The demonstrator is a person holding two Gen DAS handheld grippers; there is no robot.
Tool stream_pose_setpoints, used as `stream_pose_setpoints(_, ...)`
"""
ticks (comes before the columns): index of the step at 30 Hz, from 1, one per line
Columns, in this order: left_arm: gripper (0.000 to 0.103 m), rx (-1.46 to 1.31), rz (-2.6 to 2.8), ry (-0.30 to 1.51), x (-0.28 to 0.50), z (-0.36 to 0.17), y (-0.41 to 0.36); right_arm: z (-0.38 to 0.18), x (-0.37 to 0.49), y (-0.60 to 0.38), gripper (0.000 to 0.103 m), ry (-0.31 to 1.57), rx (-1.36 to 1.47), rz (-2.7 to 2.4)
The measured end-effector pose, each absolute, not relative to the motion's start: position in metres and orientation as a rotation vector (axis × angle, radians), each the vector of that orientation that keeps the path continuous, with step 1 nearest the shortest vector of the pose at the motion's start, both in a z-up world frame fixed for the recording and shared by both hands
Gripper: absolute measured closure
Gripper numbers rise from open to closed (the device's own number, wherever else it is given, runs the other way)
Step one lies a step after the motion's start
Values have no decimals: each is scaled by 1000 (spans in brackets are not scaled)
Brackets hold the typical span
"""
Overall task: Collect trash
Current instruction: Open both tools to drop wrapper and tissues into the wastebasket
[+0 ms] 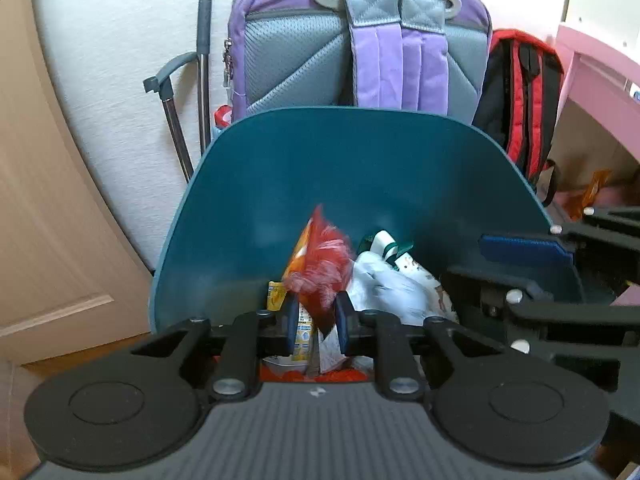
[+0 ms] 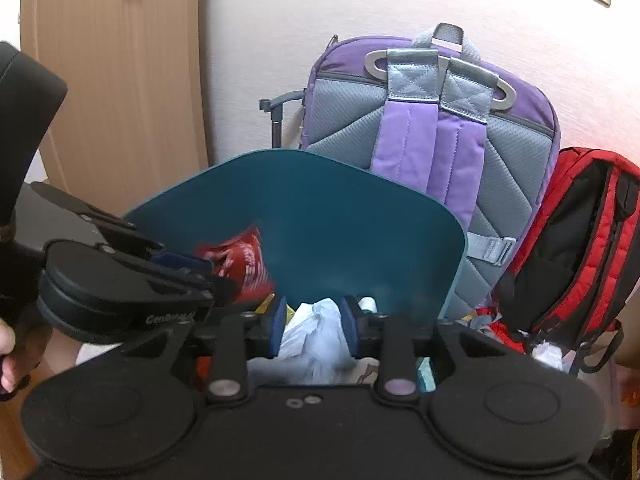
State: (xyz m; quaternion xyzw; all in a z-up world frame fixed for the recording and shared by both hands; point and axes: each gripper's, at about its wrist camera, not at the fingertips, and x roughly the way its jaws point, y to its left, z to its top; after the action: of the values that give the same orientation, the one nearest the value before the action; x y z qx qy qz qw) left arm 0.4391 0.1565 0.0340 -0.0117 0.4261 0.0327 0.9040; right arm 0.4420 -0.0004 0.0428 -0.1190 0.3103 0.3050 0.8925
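Observation:
A teal trash bin [image 1: 320, 168] stands open against the wall, with wrappers and a white bag inside; it also shows in the right wrist view [image 2: 340, 224]. My left gripper [image 1: 317, 316] is over the bin, its blue pads close on a blurred red and orange snack wrapper [image 1: 320, 260]. My right gripper [image 2: 314, 330] is over the bin too, its pads on either side of a crumpled white plastic bag [image 2: 314, 336]. The left gripper shows at the left of the right wrist view with the red wrapper [image 2: 244, 264].
A purple and grey backpack [image 1: 360, 52] leans on the wall behind the bin. A red and black backpack [image 1: 520, 100] stands to its right. A folded metal cart handle [image 1: 180, 120] is at the left. A wooden door [image 2: 112, 80] is further left. Pink furniture [image 1: 600, 92] is at the right.

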Motion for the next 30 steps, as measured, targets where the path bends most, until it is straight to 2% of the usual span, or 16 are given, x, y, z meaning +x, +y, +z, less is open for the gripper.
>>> stream_pose_setpoints(2, 84, -26, 76, 875, 437, 38, 156, 47, 439, -3, 61, 636, -240, 634)
stream_pose_setpoints(6, 84, -31, 79, 858, 426, 52, 154, 60, 424, -10, 55, 608, -227, 634)
stream_pose_setpoints(9, 71, -46, 75, 840, 414, 65, 151, 74, 410, -19, 53, 588, -223, 633)
stream_pose_setpoints(11, 52, -56, 74, 824, 404, 74, 149, 83, 400, -25, 52, 577, -218, 633)
stream_pose_setpoints(13, 45, -62, 76, 803, 393, 83, 147, 93, 388, -32, 52, 570, -211, 638)
stream_pose_setpoints(16, 45, -52, 69, 785, 376, 97, 140, 107, 369, -44, 51, 561, -195, 638)
stream_pose_setpoints(20, 35, -36, 64, 754, 347, 114, 130, 123, 346, -58, 51, 554, -157, 650)
stream_pose_setpoints(24, 35, -47, 49, 731, 320, 128, 121, 132, 322, -72, 50, 545, -142, 659)
stream_pose_setpoints(27, 29, -54, 37, 722, 302, 134, 115, 136, 307, -83, 50, 540, -128, 662)
stream_pose_setpoints(30, 27, -62, 14, 712, 284, 137, 109, 138, 292, -93, 49, 544, -108, 676)
